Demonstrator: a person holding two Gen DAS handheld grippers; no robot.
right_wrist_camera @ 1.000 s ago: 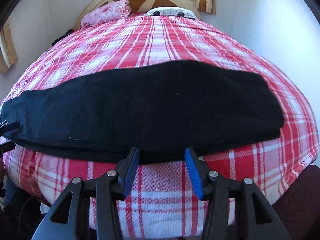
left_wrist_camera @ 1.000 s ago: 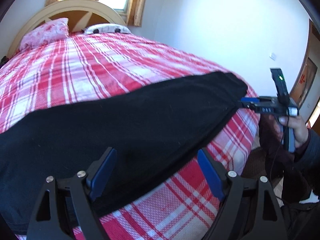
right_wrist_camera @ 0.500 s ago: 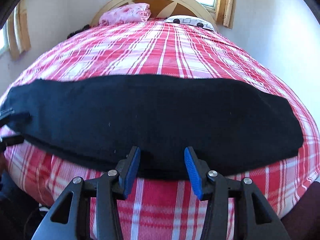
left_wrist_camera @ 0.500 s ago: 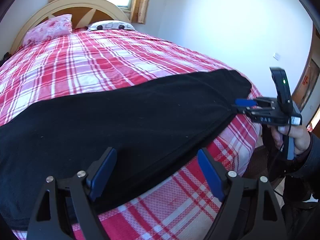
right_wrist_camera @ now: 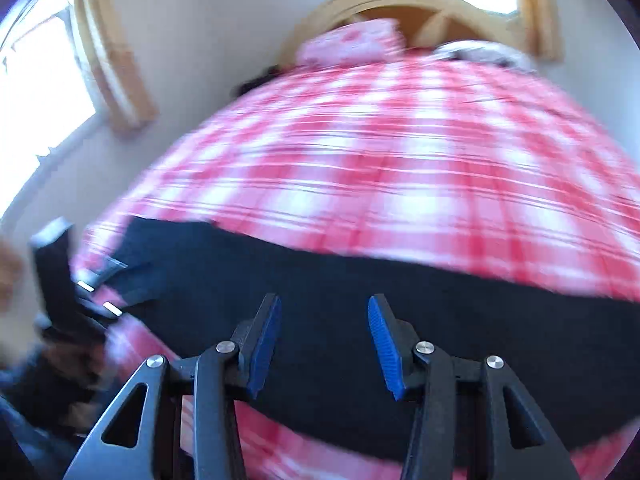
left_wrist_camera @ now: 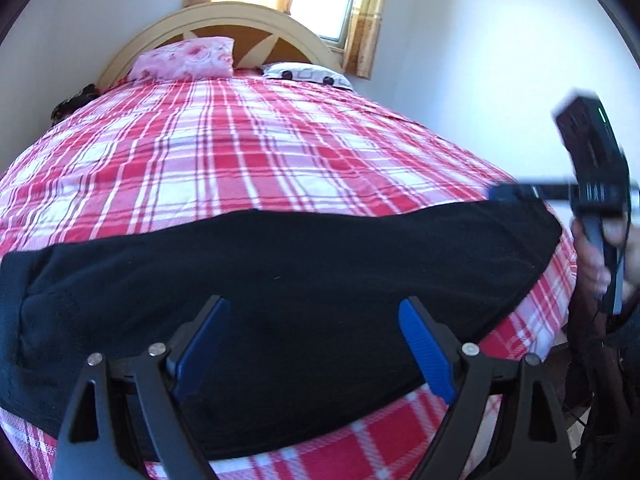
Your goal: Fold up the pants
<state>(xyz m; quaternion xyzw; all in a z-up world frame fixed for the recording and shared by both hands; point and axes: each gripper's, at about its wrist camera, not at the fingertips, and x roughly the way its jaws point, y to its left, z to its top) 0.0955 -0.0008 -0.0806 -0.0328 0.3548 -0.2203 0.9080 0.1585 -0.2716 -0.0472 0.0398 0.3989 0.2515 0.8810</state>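
Pants, black, lie flat across the foot of the plaid bed. Left tongs are opening wide above them; right tongs hover half-open, empty.

The black pants lie flat in front of me as one long dark band across the foot of the bed, on its red-and-white plaid cover, folded lengthwise, with their near edge running along the mattress edge.
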